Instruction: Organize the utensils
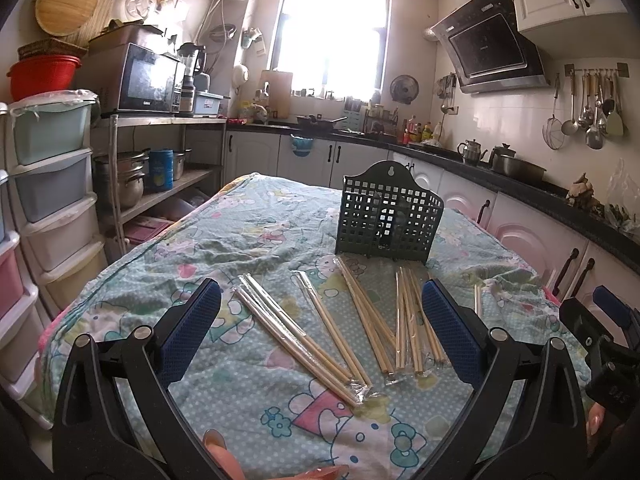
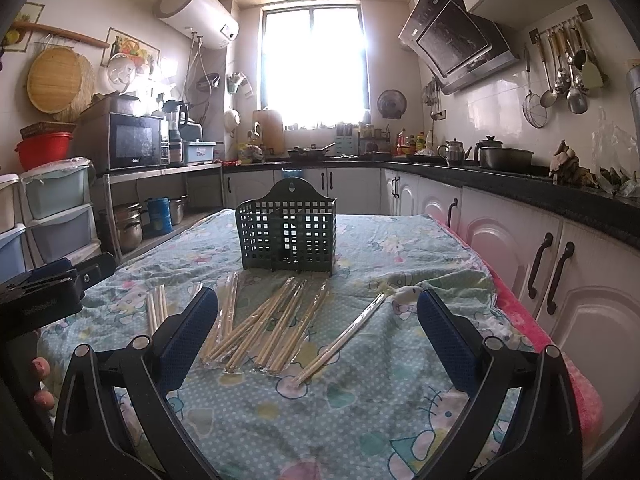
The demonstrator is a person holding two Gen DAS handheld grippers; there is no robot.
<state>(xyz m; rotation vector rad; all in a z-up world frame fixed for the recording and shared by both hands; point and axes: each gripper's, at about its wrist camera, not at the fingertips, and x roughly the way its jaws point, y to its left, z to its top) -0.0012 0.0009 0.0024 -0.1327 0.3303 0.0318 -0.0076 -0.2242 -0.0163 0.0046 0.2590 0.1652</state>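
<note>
Several pairs of wooden chopsticks in clear wrappers (image 1: 304,340) lie fanned out on the cartoon-print tablecloth (image 1: 248,240); they also show in the right wrist view (image 2: 272,324). One wrapped pair (image 2: 344,338) lies apart to the right. A dark green lattice utensil holder (image 1: 386,216) stands upright behind them, also in the right wrist view (image 2: 288,232). My left gripper (image 1: 320,320) is open and empty above the near chopsticks. My right gripper (image 2: 318,320) is open and empty, and shows at the left wrist view's right edge (image 1: 600,320).
The table sits in a kitchen. Stacked plastic drawers (image 1: 52,184) and a metal shelf with pots (image 1: 132,176) stand to the left. White cabinets under a black counter (image 2: 560,264) run along the right. The table's right edge (image 2: 532,312) shows pink cloth.
</note>
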